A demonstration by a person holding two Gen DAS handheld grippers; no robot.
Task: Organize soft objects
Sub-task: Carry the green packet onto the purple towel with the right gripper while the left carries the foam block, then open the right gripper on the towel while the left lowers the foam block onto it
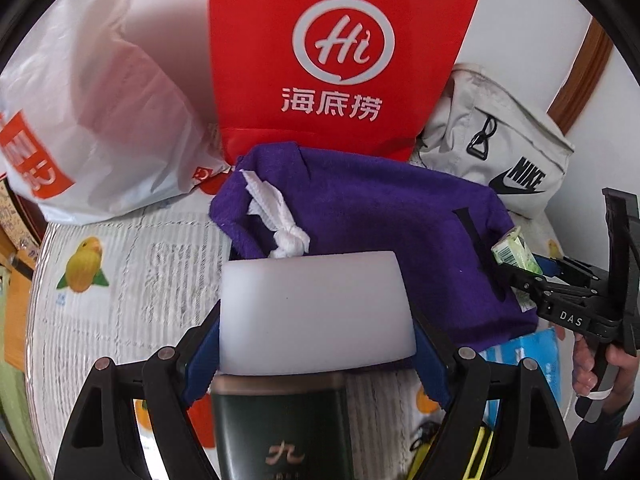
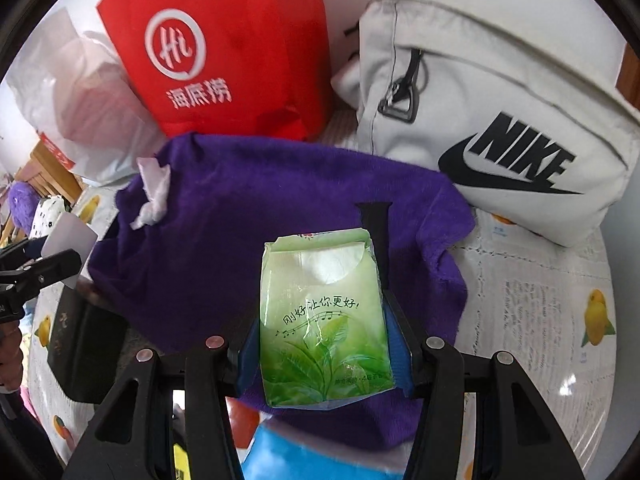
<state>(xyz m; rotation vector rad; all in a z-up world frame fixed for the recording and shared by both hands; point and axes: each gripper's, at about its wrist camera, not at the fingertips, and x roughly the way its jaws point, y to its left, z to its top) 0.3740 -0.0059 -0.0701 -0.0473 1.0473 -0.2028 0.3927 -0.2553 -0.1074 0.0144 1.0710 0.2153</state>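
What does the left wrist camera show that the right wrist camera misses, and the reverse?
Left wrist only: the left gripper shut on a white translucent cap of a dark green bottle.

Right wrist only: the printed front of the green tissue pack clamped in the right gripper.

Both: purple cloth pouch, red Hi shopping bag, grey Nike bag, white plastic bag.

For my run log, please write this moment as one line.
left gripper: shut on white block | right gripper: shut on green tissue pack | both over purple cloth
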